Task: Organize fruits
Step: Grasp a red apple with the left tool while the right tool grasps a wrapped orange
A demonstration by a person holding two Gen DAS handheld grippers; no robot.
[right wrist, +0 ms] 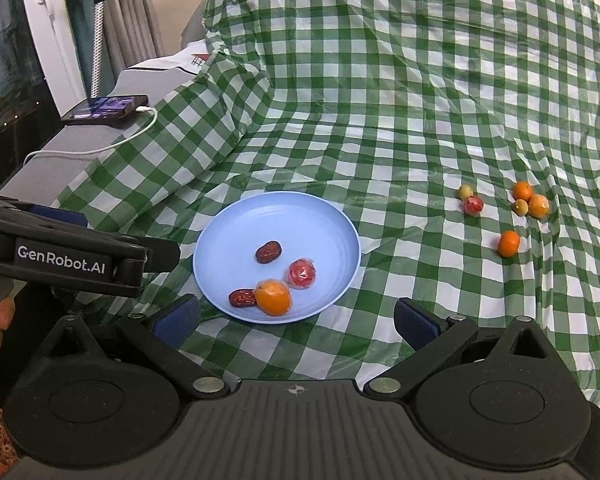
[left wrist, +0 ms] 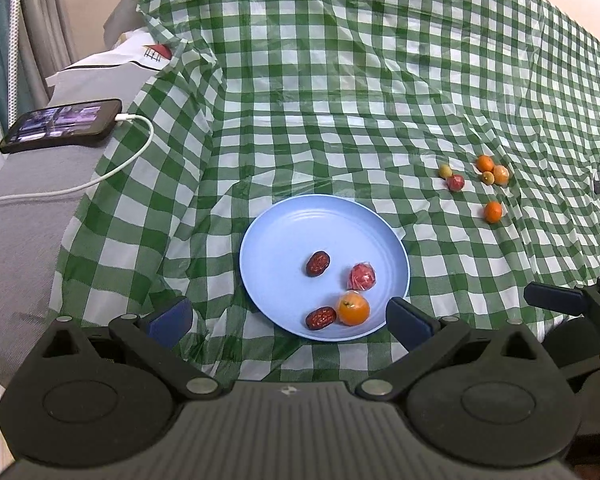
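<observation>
Blue plate (left wrist: 268, 240): on green checked cloth (left wrist: 340, 80), holding two dates (left wrist: 318, 263), a wrapped red fruit (left wrist: 362, 277) and an orange (left wrist: 353, 309) toward its near rim. Loose fruit cluster (left wrist: 488, 174): well apart, right of plate; bare cloth between. Left gripper (left wrist: 290, 316): spread wide, empty, straddling the plate's near edge. Right gripper (right wrist: 296, 316): likewise wide, empty. Phone (left wrist: 60, 124): on grey ledge at cloth's left edge.
</observation>
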